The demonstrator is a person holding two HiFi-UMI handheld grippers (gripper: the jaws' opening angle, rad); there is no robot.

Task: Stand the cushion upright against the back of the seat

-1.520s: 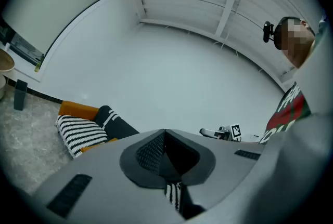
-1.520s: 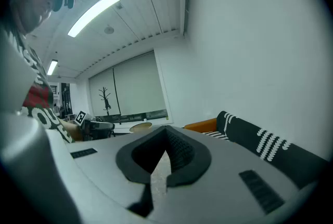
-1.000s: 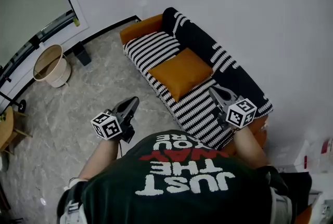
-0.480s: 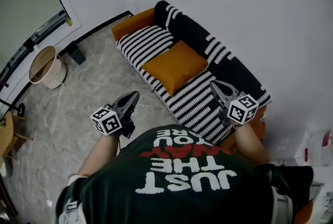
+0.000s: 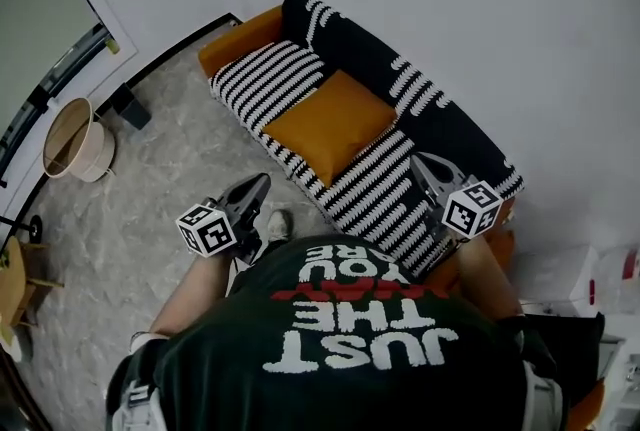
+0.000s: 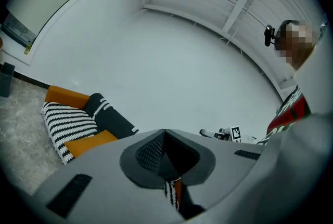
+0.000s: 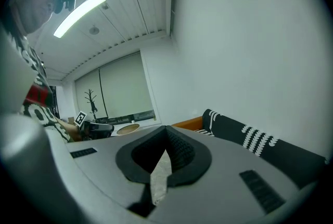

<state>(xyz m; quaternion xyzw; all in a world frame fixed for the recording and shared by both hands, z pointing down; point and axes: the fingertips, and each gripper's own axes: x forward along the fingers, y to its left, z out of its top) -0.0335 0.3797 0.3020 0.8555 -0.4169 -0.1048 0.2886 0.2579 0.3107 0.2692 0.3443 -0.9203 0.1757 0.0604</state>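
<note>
An orange cushion (image 5: pixel 330 124) lies flat on the seat of a sofa (image 5: pixel 262 79) covered in black and white stripes. Its black back (image 5: pixel 440 114) runs along the white wall. My left gripper (image 5: pixel 260 183) hangs shut and empty over the floor, short of the sofa's front edge. Above the right end of the seat, my right gripper (image 5: pixel 420 159) is shut too, with nothing in it. In the left gripper view the cushion (image 6: pixel 88 142) shows low at the left, beyond the closed jaws (image 6: pixel 165 133). The right gripper view looks over closed jaws (image 7: pixel 167 141) along the sofa back (image 7: pixel 250 137).
A round pale basket (image 5: pixel 70 137) and a dark box (image 5: pixel 130 105) stand by the left wall. The sofa's orange arm (image 5: pixel 238 37) is at its far end. One shoe (image 5: pixel 280 224) shows on the marble floor near my left gripper. Pale items (image 5: pixel 600 289) sit at the right.
The person has stepped closer to the sofa, and both grippers have come forward and slightly down with them. A shoe has come into view. The cushion has not moved.
</note>
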